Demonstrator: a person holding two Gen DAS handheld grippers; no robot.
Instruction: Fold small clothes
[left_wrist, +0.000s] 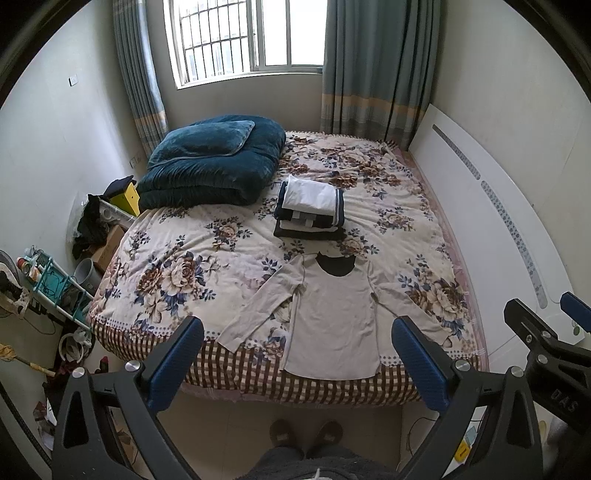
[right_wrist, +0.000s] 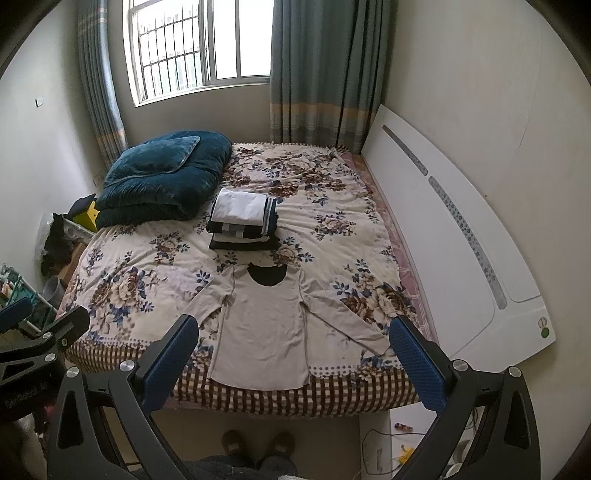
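I see a bed under a floral cover, and a beige long-sleeved shirt lies spread flat near its foot edge. Behind the shirt sits a stack of folded clothes, with a folded teal quilt at the far left corner.

Left wrist view: beige long-sleeve shirt spread flat on floral bedspread, both grippers held above the bed's near edge.

Left gripper at 6 o'clock, blue pads wide apart, holding nothing; the shirt hem sits between them. Right gripper enters at 4 o'clock, only partly in frame, its jaw state unclear. Shirt lies sleeves out, dark collar toward 12. Stack of folded clothes just beyond the collar. Teal quilt at 10 o'clock, barred window at 12, white headboard along 3. Brown slippers on the floor at 6.
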